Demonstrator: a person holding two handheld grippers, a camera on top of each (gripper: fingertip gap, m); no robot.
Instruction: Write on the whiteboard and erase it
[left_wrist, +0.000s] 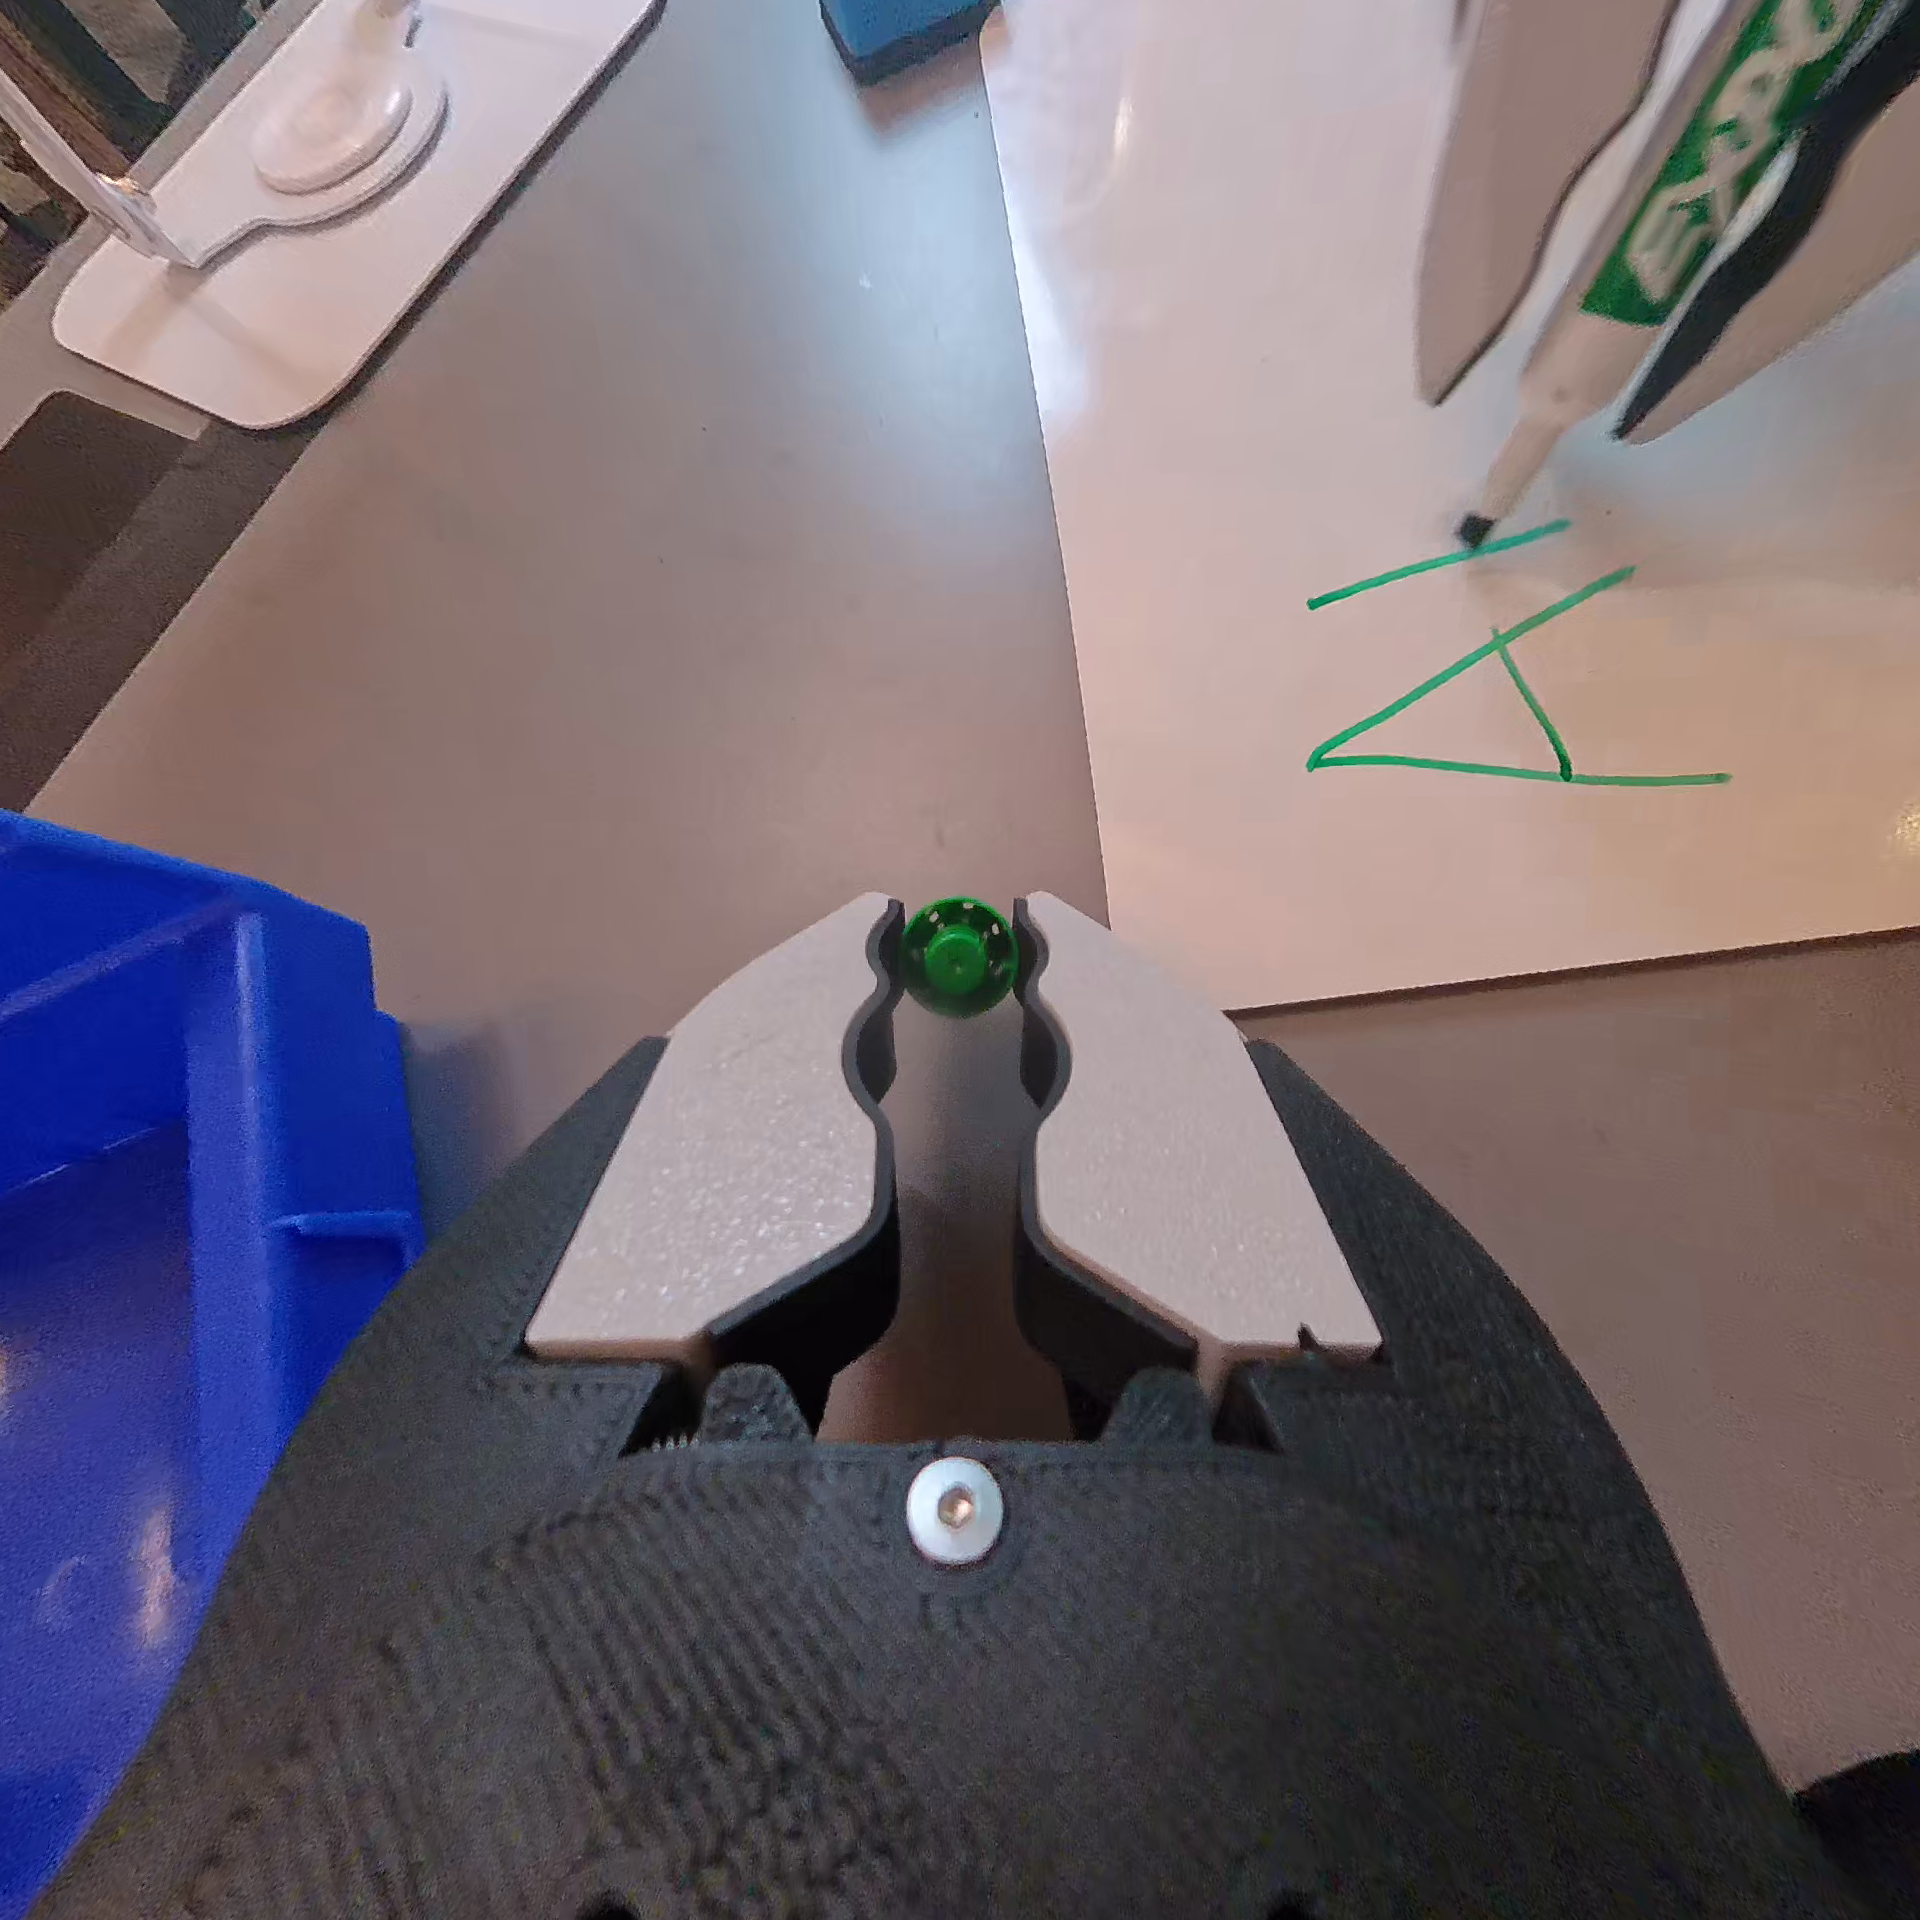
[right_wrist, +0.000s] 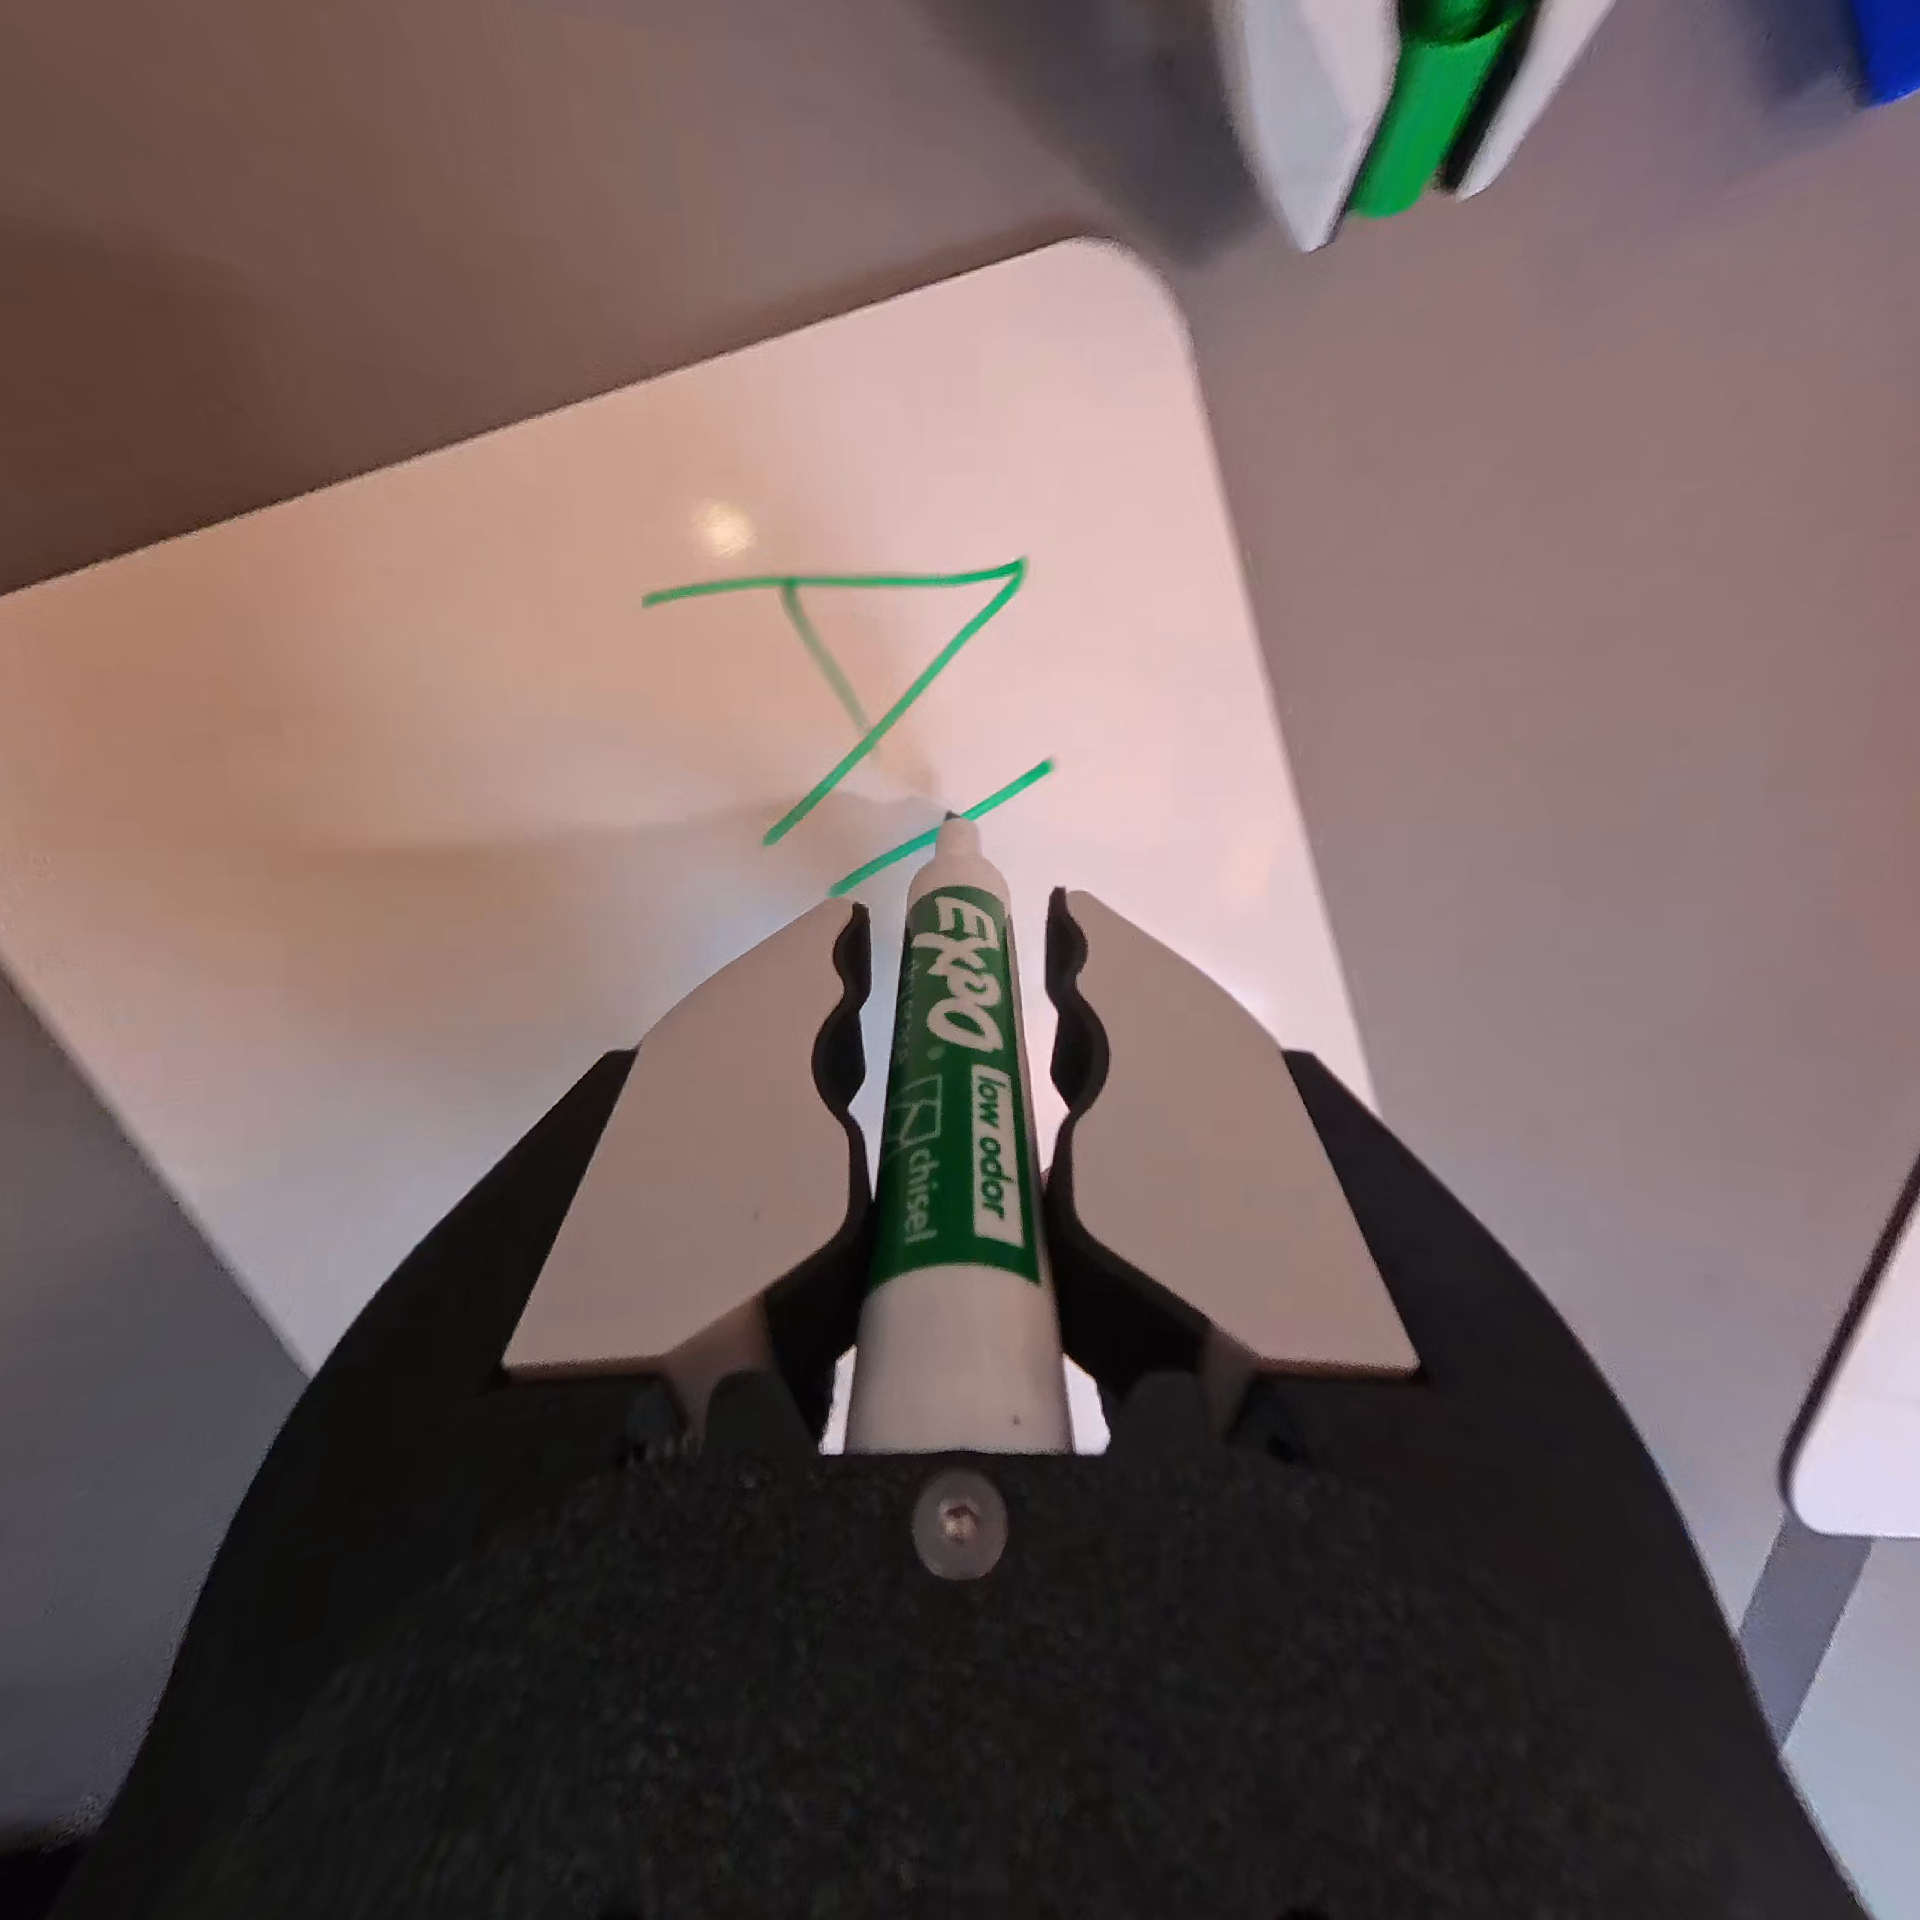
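Right hand-held gripper (right_wrist: 956, 935) is clamped on the green marker (right_wrist: 951, 1143); barrel runs straight out between the fingers, long axis pointing forward and down, tip touching the whiteboard (right_wrist: 416, 831) at the newest of the green strokes (right_wrist: 894, 665). The whiteboard lies flat on the table (left_wrist: 623, 571), directly ahead of and under this gripper, so any further stroke is its job; the marker tip sits just beside the finished figure. Left hand-held gripper (left_wrist: 951, 951) is closed on the green cap (left_wrist: 951, 961), seen end-on, held off the board's left edge over bare table and well apart from the writing. A blue bin (left_wrist: 156, 1143) sits at its left. A blue block (left_wrist: 894, 31) past the board's far edge is cut off by the frame; possibly the eraser, cannot confirm. Marker's rear end is hidden inside the gripper body. Judgement: writing under way, erasing not begun.
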